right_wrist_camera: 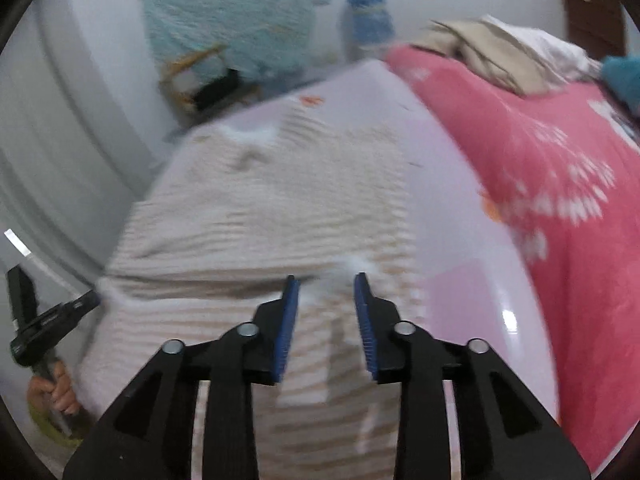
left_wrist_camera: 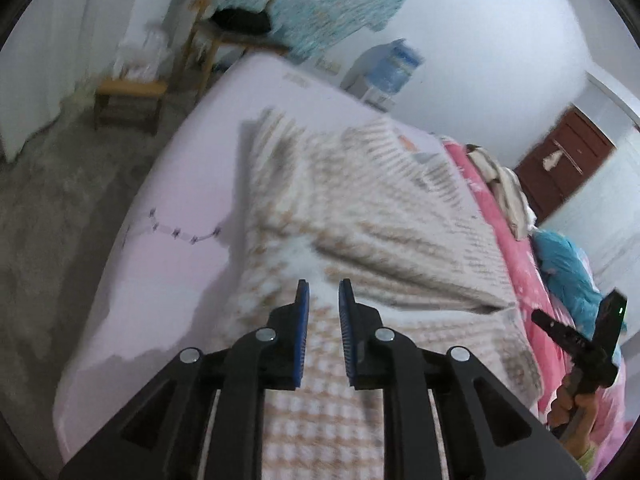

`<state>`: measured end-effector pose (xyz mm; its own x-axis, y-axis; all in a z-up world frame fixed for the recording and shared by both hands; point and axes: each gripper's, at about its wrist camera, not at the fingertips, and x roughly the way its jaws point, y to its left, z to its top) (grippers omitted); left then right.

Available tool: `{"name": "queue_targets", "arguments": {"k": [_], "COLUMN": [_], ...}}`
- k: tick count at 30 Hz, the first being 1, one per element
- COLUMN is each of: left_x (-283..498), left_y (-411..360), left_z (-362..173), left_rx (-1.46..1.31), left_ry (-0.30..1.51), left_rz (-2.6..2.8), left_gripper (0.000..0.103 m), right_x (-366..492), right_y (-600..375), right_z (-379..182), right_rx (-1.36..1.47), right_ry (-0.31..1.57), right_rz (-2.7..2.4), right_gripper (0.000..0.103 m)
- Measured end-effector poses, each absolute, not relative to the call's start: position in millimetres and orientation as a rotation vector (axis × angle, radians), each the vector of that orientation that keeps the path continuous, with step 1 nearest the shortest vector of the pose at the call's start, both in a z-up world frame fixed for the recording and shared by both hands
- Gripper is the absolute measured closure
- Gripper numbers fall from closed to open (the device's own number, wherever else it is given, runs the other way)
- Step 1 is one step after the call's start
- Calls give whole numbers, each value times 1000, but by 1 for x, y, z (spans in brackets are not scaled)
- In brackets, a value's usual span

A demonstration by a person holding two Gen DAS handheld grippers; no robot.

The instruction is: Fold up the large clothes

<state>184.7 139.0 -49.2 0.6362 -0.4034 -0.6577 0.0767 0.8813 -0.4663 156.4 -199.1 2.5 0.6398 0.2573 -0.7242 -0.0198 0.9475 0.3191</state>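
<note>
Item: beige-and-white checked woven garment (left_wrist_camera: 360, 208), spread on the pale lilac bed sheet (left_wrist_camera: 176, 184), its long axis running away from both cameras. A wooden stool (left_wrist_camera: 128, 100) was recorded in the left view only. Left gripper (left_wrist_camera: 323, 292): blue-padded fingers slightly apart, nothing clamped. Right gripper (right_wrist_camera: 326, 284): fingers apart, over the cloth. A pink floral blanket (right_wrist_camera: 560, 168) was seen alongside.

Home bedroom (bed (left_wrist_camera: 168, 184), wooden chair (left_wrist_camera: 128, 96))
</note>
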Motion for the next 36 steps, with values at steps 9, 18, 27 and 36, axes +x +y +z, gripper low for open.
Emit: {"name": "queue_targets", "arguments": {"k": [9,18,27,36], "left_x": [187,142,128,102], "left_y": [62,55,21,13], "left_z": [-80,-28,-67,-55], "left_rx": [-144,-138,-11,60], "left_ry": [944,882,1002,978], "left_rz": [-321,-505,-454,-522], "left_gripper": [83,81,75,75], "right_x": [185,133,114,81], "right_y": [-121,-126,-103,-76], "right_z": [-52,-1,-43,-28], "right_rx": [121,117,57,-103], "right_ry": [1039,918,1005,954], "right_rz": [293,400,423,492], "right_gripper": [76,71,67,65]}}
